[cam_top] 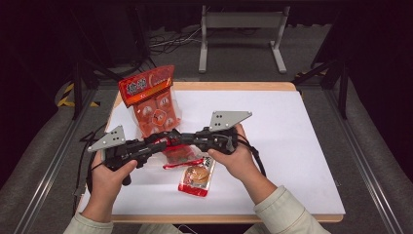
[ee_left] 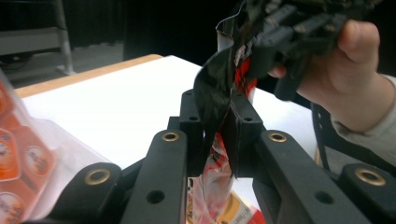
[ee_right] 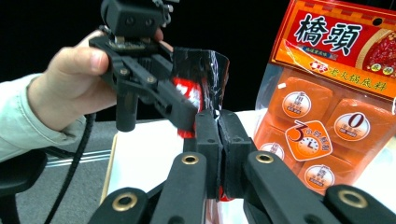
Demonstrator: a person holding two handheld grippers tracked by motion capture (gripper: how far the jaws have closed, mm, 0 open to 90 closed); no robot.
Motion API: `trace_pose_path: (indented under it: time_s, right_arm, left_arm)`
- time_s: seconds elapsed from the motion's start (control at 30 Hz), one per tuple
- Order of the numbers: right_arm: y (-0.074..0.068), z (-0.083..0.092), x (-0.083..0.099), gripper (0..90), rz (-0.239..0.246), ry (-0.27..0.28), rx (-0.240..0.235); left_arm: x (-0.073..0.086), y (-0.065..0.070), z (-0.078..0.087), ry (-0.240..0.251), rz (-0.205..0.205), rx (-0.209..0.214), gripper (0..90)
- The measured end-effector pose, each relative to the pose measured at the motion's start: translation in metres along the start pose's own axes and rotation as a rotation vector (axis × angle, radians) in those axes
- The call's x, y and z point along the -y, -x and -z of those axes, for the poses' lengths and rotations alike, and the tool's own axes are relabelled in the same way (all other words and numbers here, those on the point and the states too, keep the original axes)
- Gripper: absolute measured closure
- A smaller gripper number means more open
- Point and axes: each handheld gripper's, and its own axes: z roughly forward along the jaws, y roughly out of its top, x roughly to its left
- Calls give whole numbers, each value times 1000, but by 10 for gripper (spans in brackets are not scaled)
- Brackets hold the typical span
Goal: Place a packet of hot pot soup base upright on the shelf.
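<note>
High view: The left gripper (cam_top: 163, 145) and the right gripper (cam_top: 191, 138) meet tip to tip above the white table (cam_top: 292, 146), each held level by one hand. Between the tips hangs a small red snack packet (cam_top: 179, 155), lifted clear of the table surface. A second snack packet (cam_top: 197, 180), red-edged with a clear window, lies flat on the table just in front of the grippers. An orange hot-pot base bag (cam_top: 153, 100) stands upright behind the left gripper, near the table's far left corner.

Left gripper view: The left gripper (ee_left: 218, 133) has both jaws pressed against the held snack packet (ee_left: 219, 98), which passes upward between them. The upper edge of the packet is dark and crumpled. The right gripper (ee_left: 280, 32) clamps this same packet from above, with the person's hand (ee_left: 359, 70) behind it. The hot-pot base bag (ee_left: 18, 158) sits at the left edge.

Right gripper view: The right gripper (ee_right: 218, 135) has its jaws closed flat on the lower part of the snack packet (ee_right: 201, 79), with no gap visible between the pads. The left gripper (ee_right: 180, 112) bites the packet from the left side. The hot-pot base bag (ee_right: 327, 93) stands upright to the right, just beside the jaws.
</note>
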Motion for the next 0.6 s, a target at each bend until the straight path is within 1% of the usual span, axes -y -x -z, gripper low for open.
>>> trace_pose_path:
  time_s: [0.13,0.2,0.27,0.33,0.37,0.43,0.53,0.6]
  right_arm:
    - [-1,-1,1,890,2,-4,8]
    - [-2,-1,2,890,5,-10,13]
    - [-3,-1,2,890,13,-20,22]
    - [-3,-1,3,888,20,-26,31]
    - [-3,-1,3,888,20,-26,31]
    - [-2,0,3,875,9,-24,36]
    - [0,3,4,862,-1,-22,41]
    - [0,3,4,847,3,-22,46]
  left_arm:
    - [-3,1,1,18,-4,-16,799]
    - [-4,1,1,18,-21,-29,812]
    - [-5,1,1,13,-39,-33,831]
    - [-6,2,1,3,-55,-24,865]
    - [-6,2,1,3,-55,-24,871]
    - [-8,2,1,6,-72,-1,880]
    - [-10,0,1,9,-82,19,887]
    - [-10,-1,1,10,-88,33,888]
